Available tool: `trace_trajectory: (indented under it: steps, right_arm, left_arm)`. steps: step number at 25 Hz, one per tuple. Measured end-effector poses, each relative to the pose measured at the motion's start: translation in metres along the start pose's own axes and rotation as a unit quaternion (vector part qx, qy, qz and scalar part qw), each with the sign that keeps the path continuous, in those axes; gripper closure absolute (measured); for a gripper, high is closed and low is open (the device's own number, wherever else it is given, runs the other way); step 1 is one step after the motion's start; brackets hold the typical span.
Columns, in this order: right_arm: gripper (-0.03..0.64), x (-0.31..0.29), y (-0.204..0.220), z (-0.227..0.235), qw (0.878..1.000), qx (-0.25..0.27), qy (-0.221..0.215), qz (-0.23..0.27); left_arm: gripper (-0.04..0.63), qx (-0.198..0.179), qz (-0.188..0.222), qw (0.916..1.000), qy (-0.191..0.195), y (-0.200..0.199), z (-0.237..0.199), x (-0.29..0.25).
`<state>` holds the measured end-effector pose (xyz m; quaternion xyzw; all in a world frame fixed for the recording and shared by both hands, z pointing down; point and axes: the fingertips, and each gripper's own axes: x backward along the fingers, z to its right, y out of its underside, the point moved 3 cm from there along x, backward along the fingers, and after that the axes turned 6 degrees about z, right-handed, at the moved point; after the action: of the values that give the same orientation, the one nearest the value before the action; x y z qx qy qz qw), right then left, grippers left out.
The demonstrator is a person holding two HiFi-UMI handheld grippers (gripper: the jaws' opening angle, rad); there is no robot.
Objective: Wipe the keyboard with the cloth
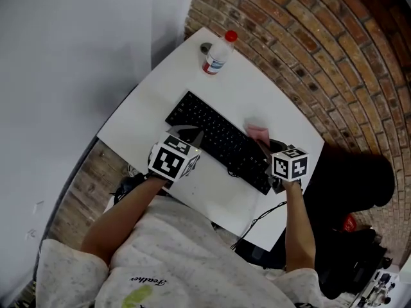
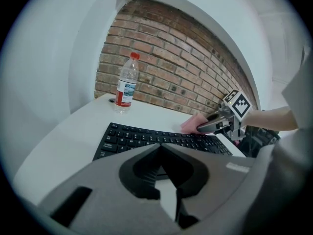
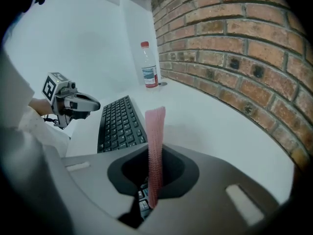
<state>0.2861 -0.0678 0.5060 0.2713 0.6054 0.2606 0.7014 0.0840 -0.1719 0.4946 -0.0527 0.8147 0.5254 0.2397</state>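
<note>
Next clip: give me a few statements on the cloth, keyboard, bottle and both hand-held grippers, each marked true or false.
1. The right hand-held gripper clamps the pink cloth. True.
2. The plastic bottle lies on its side. False: it stands upright near the white table's far corner.
3. The left hand-held gripper holds the cloth too. False: its jaws are together with nothing between them.
4. The keyboard is black. True.
</note>
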Motion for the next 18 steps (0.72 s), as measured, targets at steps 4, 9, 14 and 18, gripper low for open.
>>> trace_trajectory:
  steps: [4, 9, 14, 18]
  right_arm:
    - [0.594, -0.010, -0.009, -0.007, 1.000, 0.008, -0.008, -0.004]
    - [0.594, -0.023, -0.021, -0.016, 1.000, 0.015, -0.018, -0.008]
    - [0.594, -0.038, -0.033, -0.027, 0.999, 0.026, -0.030, -0.014]
    - [0.592, -0.048, -0.039, -0.035, 0.999, 0.029, -0.038, -0.017]
  left_arm:
    - [0.598, 0.005, 0.004, 1.0000, -0.007, 0.000, -0.011, 0.007]
    - [0.598, 0.012, 0.006, 0.9998, -0.013, 0.000, -0.024, 0.014]
    - [0.598, 0.018, 0.011, 0.9996, -0.020, -0.002, -0.039, 0.021]
    - [0.598, 0.022, 0.012, 0.9994, -0.023, -0.002, -0.050, 0.025]
